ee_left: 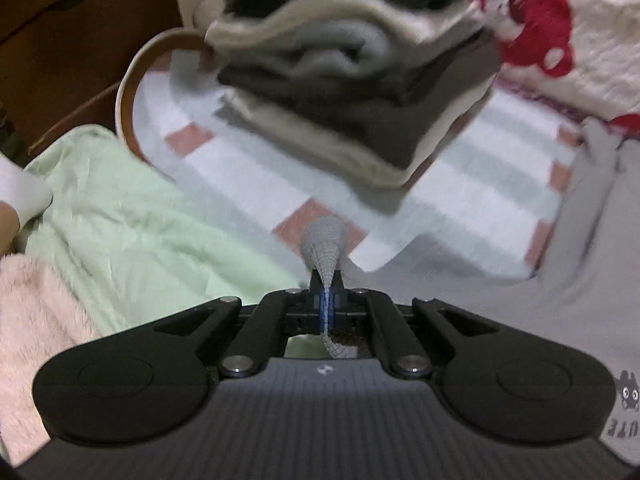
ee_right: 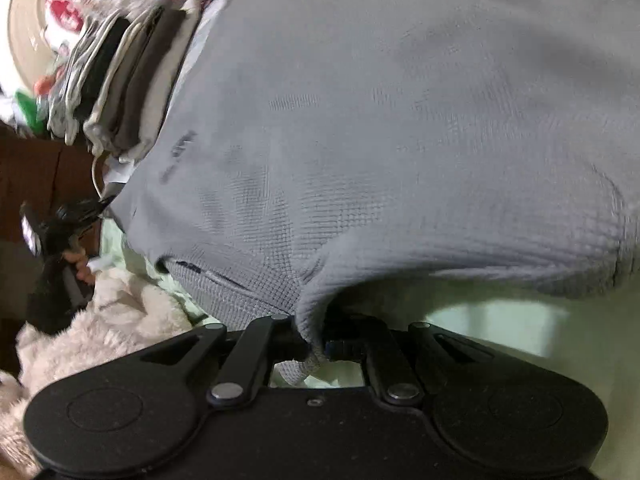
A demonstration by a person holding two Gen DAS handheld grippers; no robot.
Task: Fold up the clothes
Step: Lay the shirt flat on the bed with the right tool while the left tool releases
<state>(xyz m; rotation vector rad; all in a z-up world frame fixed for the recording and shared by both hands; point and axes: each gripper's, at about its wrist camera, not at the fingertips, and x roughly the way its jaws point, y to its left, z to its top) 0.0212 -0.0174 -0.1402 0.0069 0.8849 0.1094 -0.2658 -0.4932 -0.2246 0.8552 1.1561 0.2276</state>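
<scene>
A grey knitted garment [ee_right: 380, 120] fills most of the right wrist view and lies along the right side of the left wrist view [ee_left: 580, 272]. My left gripper [ee_left: 327, 304] is shut on a bunched edge of this grey garment. My right gripper [ee_right: 316, 340] is shut on another edge of it, and the cloth hangs stretched in front of the camera. A stack of folded clothes [ee_left: 340, 80] in grey, cream and dark tones sits ahead of the left gripper; it also shows in the right wrist view [ee_right: 128, 80] at the upper left.
A checked white, green and pink cloth [ee_left: 248, 152] lies under the stack. A pale green sheet [ee_left: 140, 216] and a pink fluffy blanket [ee_left: 36, 328] lie at left. A red and white fabric [ee_left: 532, 20] is at the upper right. Dark wooden furniture [ee_left: 72, 40] stands at the far left.
</scene>
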